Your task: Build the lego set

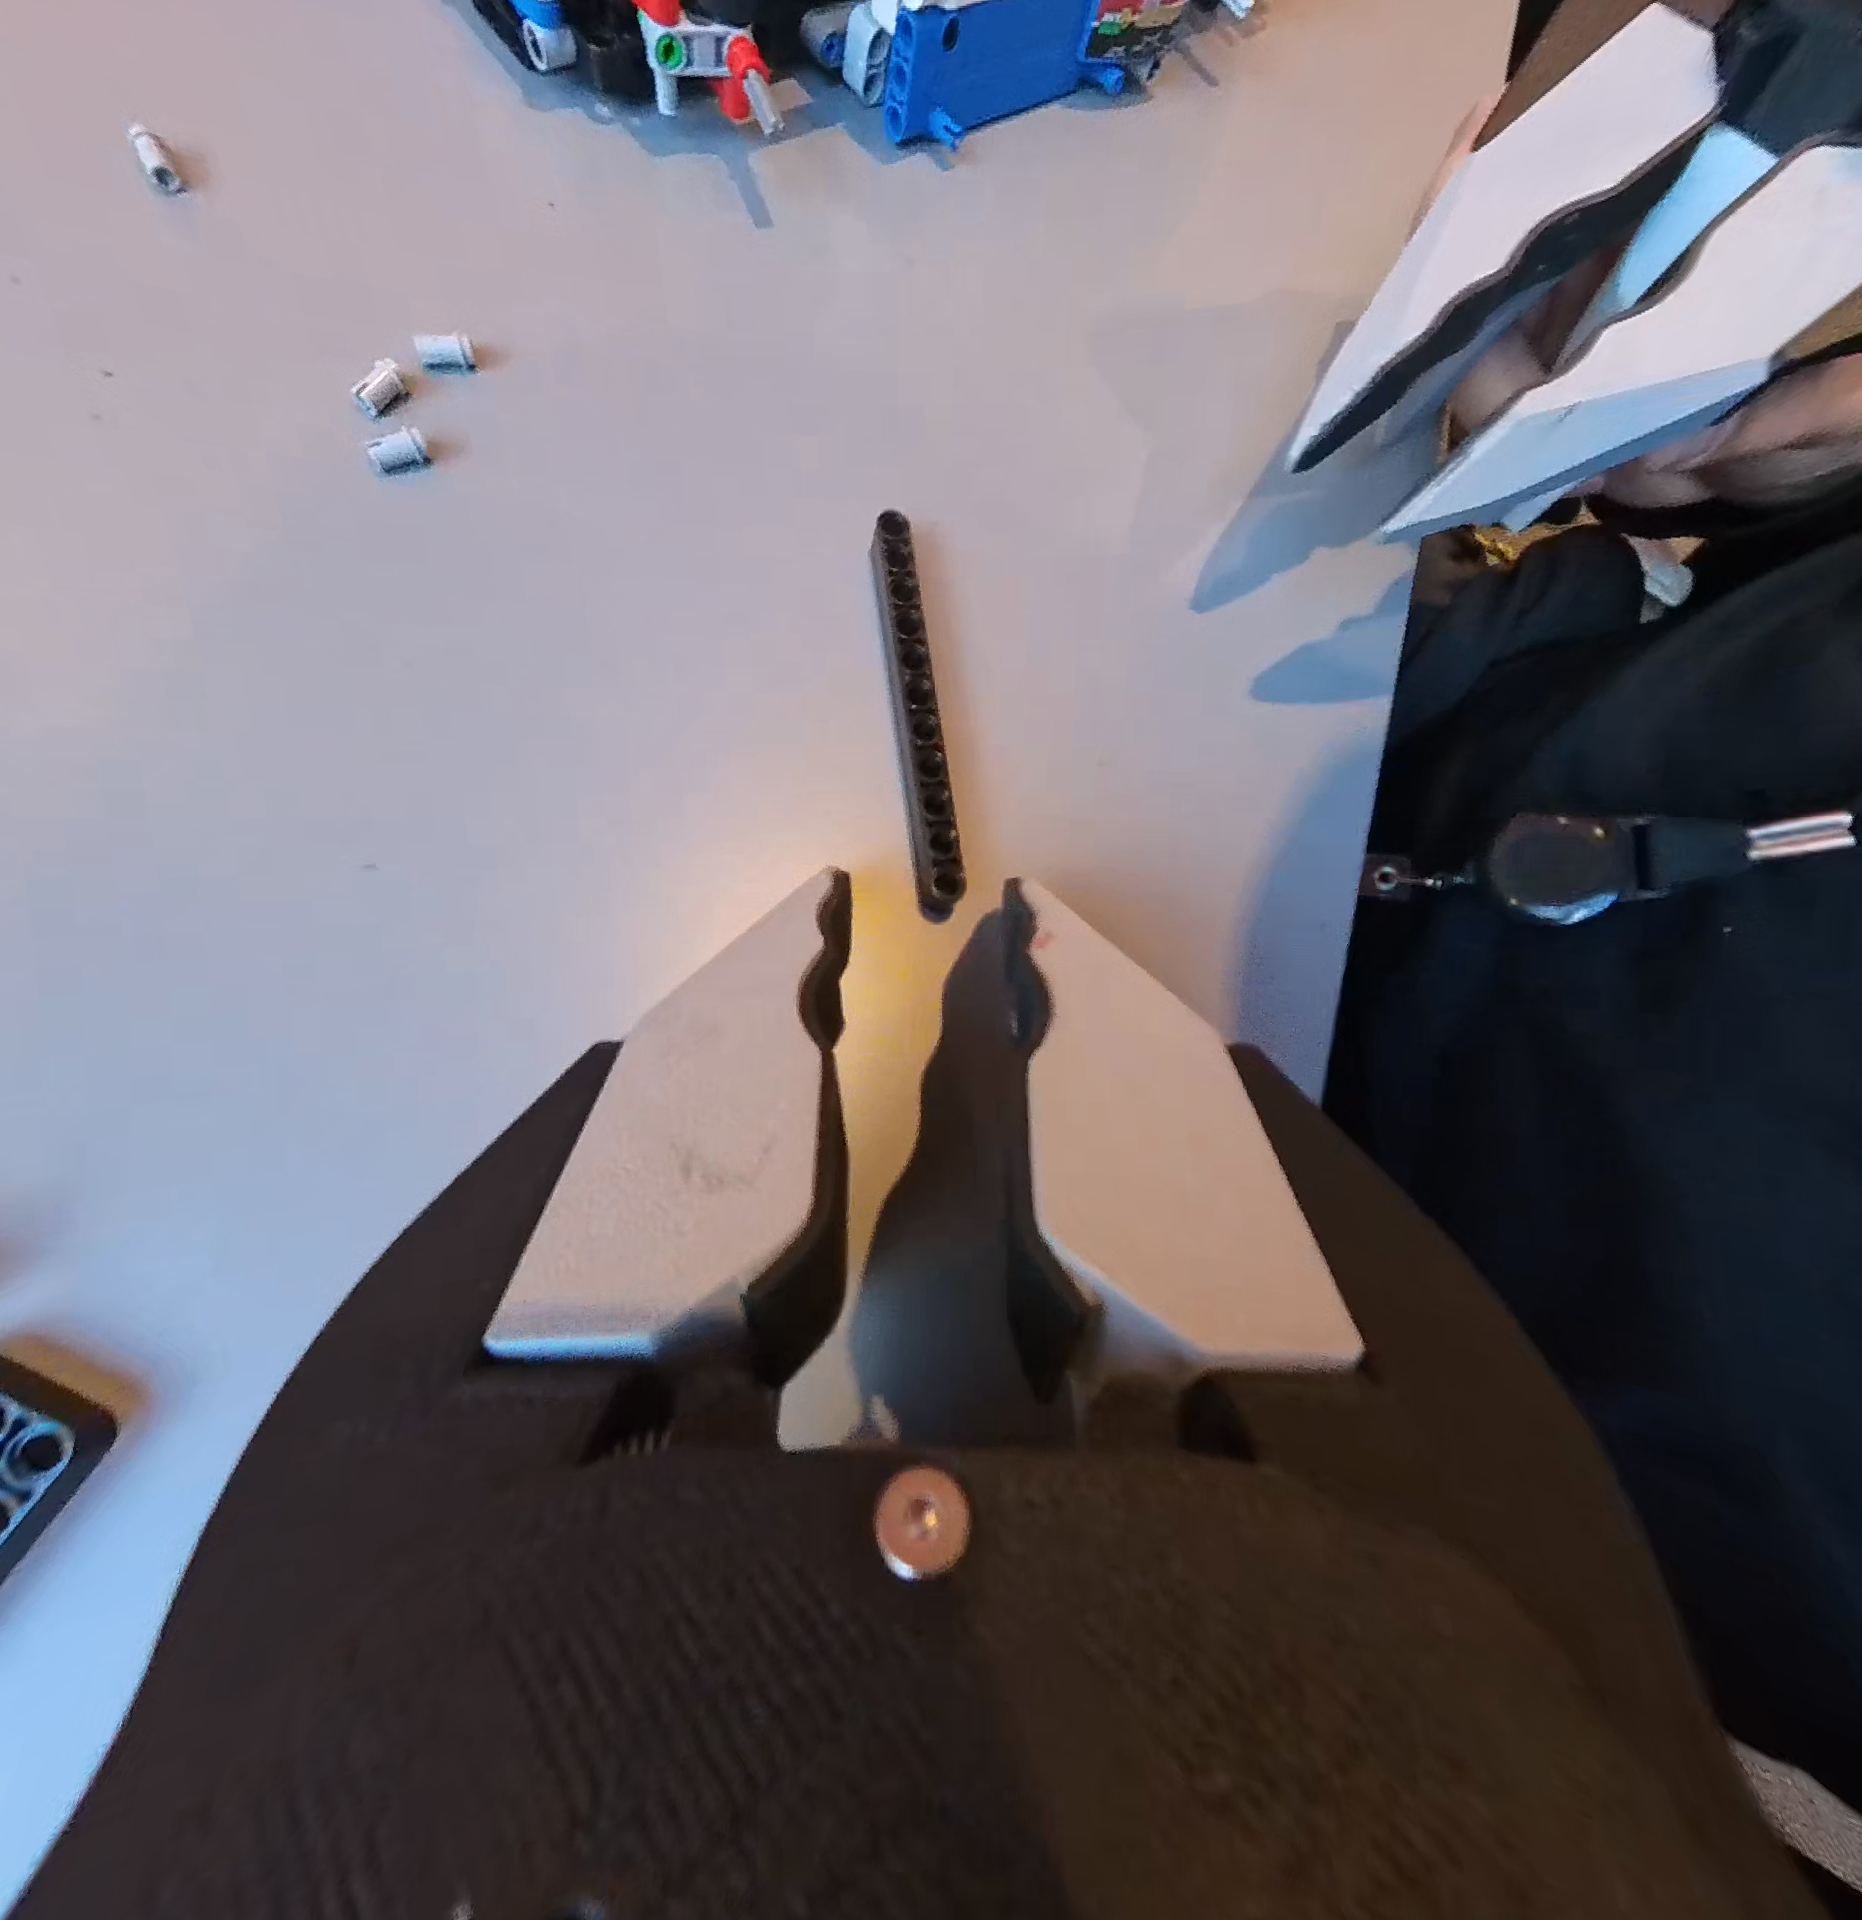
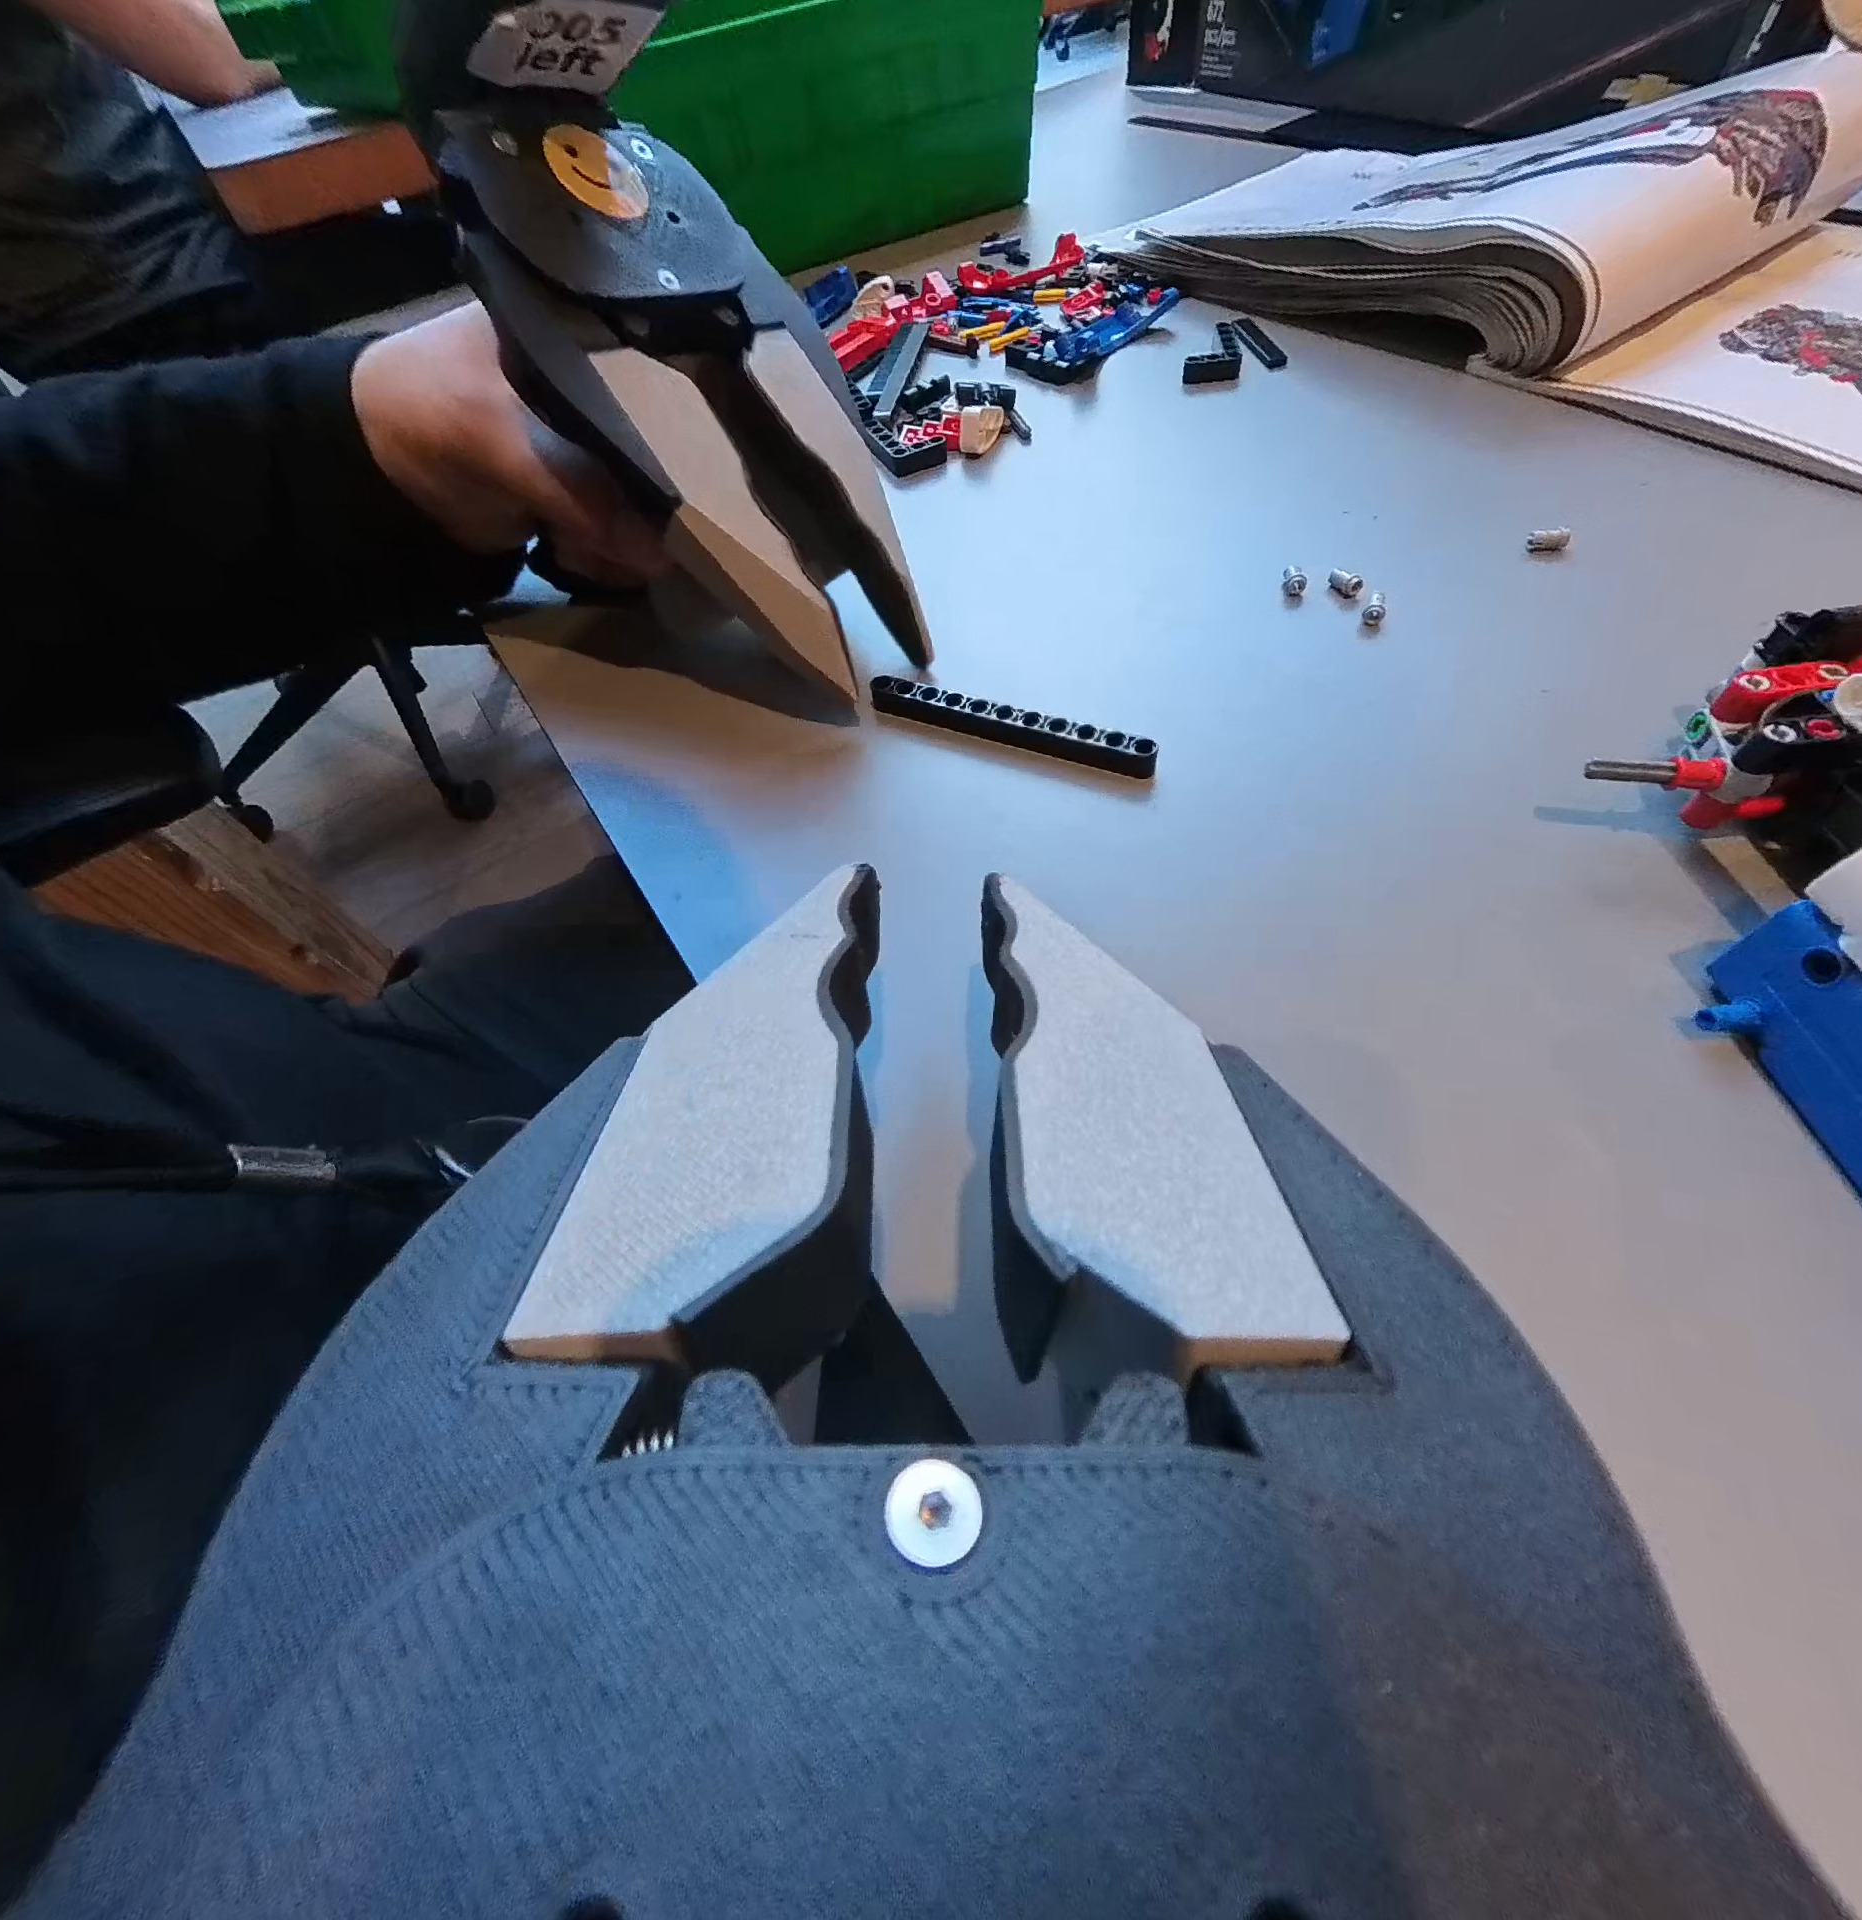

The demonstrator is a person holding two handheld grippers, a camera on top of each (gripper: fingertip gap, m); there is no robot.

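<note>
Your left gripper (image 1: 927,883) is sitting right at the near end of the black beam (image 1: 919,717), jaws parted and holding nothing.

The beam is lying flat on the worktop (image 1: 594,675), its long axis running straight ahead from those jaws, tips just beside its end. Your right gripper (image 2: 927,883) is hovering well apart, jaws slightly open and empty, so the left is looking nearer for the pick.
</note>
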